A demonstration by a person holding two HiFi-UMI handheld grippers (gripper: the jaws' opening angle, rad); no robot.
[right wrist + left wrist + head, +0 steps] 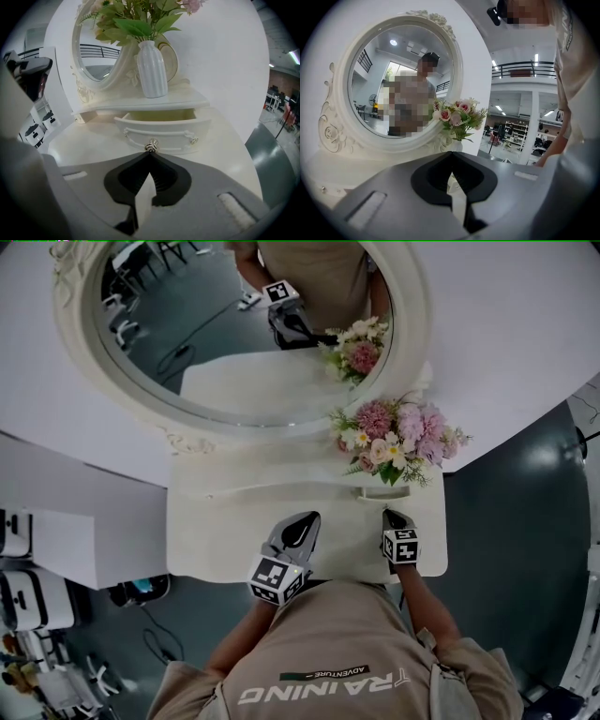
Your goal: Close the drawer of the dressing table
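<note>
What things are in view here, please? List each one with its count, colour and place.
dressing table: one, cream, centre of the head view
mirror: one, oval, cream frame, at the table's back
drawer: one, cream, pulled open
knob: one, metal, on the drawer front
vase: one, white, above the drawer
flowers: one bunch, pink and white, in the vase
left claw: one, grey, shut, over the table
right claw: one, grey, shut, facing the knob
</note>
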